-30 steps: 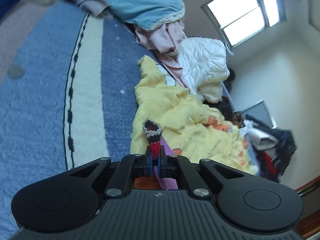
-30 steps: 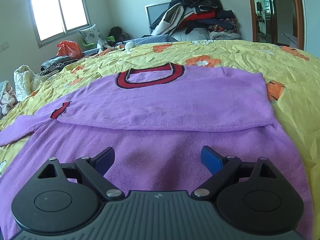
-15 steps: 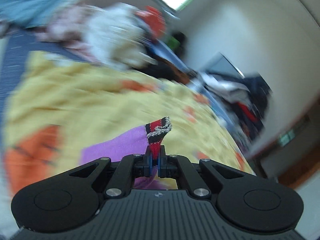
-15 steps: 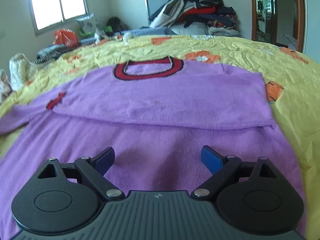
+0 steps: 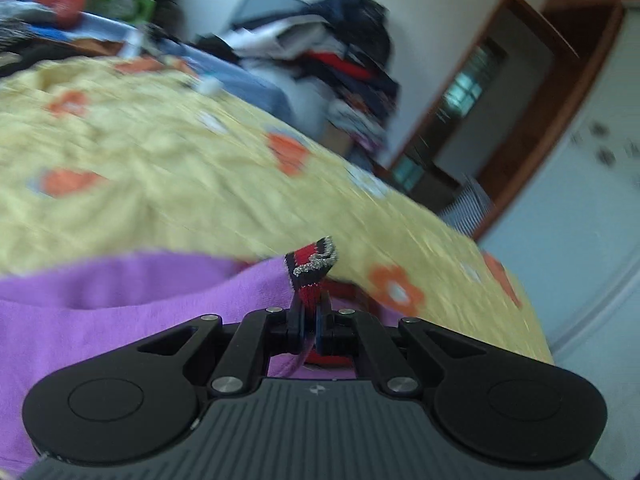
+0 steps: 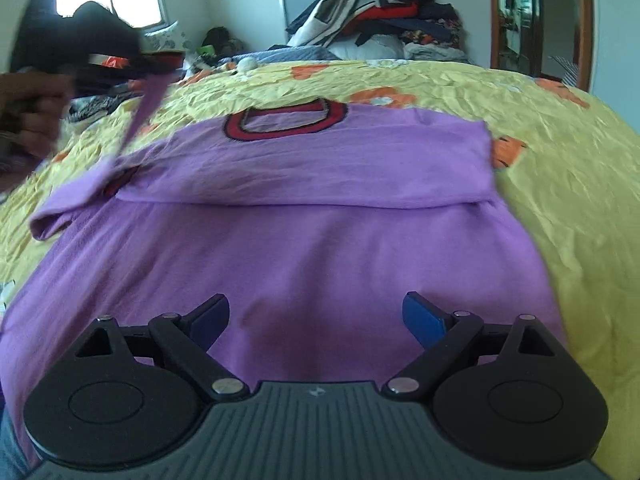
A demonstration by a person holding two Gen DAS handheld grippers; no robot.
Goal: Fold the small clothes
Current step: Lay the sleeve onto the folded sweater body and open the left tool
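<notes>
My left gripper (image 5: pixel 310 322) is clamped on the red-and-black sleeve cuff (image 5: pixel 312 266), carrying it over the purple sweater (image 6: pixel 304 216) spread on the yellow bedspread (image 6: pixel 568 184). My right gripper (image 6: pixel 316 316) hangs open, empty. Next: lay the sleeve toward three o'clock across the chest.

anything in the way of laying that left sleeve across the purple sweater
Nothing visible. The left gripper is shut on the sleeve cuff, and the purple sweater lies bare on the yellow sheet; the open right gripper hovers near its hem.
</notes>
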